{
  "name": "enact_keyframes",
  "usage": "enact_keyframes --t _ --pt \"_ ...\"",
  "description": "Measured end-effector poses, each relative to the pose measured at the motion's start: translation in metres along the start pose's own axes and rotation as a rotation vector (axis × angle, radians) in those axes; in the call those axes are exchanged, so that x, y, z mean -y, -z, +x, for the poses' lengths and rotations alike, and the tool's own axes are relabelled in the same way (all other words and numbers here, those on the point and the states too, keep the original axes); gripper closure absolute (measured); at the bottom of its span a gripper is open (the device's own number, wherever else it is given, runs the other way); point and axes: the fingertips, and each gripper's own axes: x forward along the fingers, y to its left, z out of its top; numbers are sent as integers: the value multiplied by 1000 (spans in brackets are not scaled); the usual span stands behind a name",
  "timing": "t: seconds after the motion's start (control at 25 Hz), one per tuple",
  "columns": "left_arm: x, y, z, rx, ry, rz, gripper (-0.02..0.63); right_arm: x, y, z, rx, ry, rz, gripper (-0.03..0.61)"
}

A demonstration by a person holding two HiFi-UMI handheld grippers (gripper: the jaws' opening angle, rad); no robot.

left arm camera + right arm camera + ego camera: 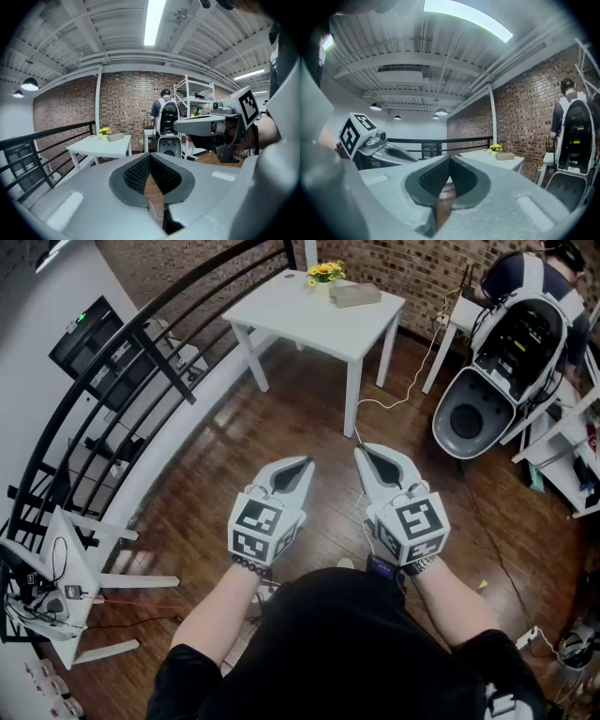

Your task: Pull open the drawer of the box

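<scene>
A small grey-beige box (355,295) lies on the white table (309,315) at the far end of the room, beside a pot of yellow flowers (323,274). The same box (115,137) shows far off in the left gripper view, and the box (505,156) is also distant in the right gripper view. My left gripper (305,462) and right gripper (363,453) are held side by side over the wooden floor, well short of the table. Both have their jaws closed tip to tip with nothing between them.
A black metal railing (141,362) runs along the left. A person with a backpack (525,306) stands at the far right by a white desk and shelving (572,446). A white cable (403,381) trails across the wooden floor. A small white table (56,568) with wires sits near left.
</scene>
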Motion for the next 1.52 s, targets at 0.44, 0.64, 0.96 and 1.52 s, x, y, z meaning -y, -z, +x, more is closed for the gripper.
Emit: enact_keyframes --t 0.44,0.64,0.96,1.52 --pt "-46 2 61 -12 8 -6 597 49 8 57 -31 9 -1 588" --pt "-85 -4 95 -4 46 -18 597 70 2 103 -42 38 -18 588" --pt "-165 -26 125 13 120 -4 597 82 -18 187 -37 103 -25 588" --pt "-241 -20 154 6 155 -28 597 94 -22 267 -52 143 -25 588"
